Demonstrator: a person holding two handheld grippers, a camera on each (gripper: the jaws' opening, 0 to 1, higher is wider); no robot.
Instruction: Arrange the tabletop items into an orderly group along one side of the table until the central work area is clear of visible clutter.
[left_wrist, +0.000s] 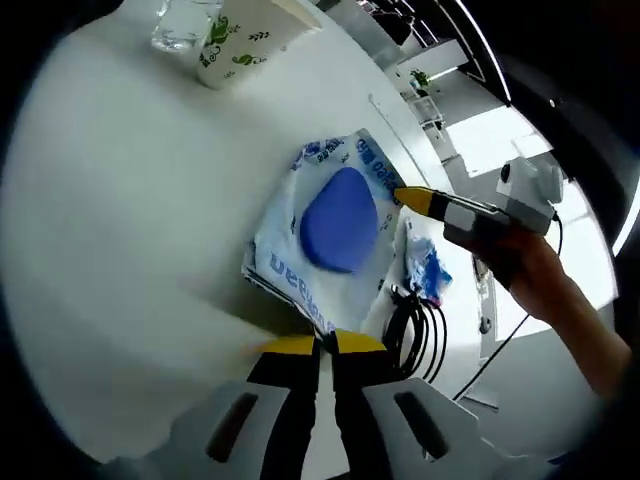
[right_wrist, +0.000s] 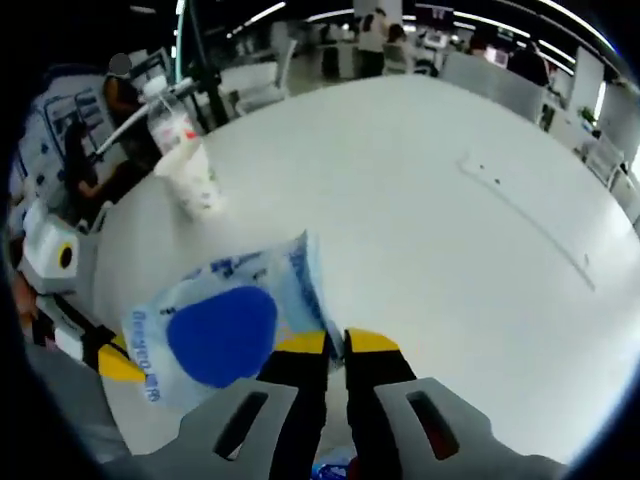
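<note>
A white plastic packet (left_wrist: 335, 225) with blue print and a blue oval inside lies on the white table (left_wrist: 120, 200). My left gripper (left_wrist: 325, 343) is shut on its near edge. My right gripper (left_wrist: 412, 200), held by a hand, comes in from the right and pinches the packet's far corner. In the right gripper view the same packet (right_wrist: 225, 325) hangs off the right gripper (right_wrist: 337, 342), whose jaws are closed on its edge. The left gripper (right_wrist: 110, 360) grips it from the lower left.
A leaf-printed paper cup (left_wrist: 235, 50) and a clear plastic bottle (left_wrist: 185, 25) stand together near the table's edge; they are cup (right_wrist: 195, 180) and bottle (right_wrist: 170, 120) in the right gripper view. Black cables (left_wrist: 420, 330) and a small blue-white wrapper (left_wrist: 428, 270) lie beside the packet. Desks and people stand beyond.
</note>
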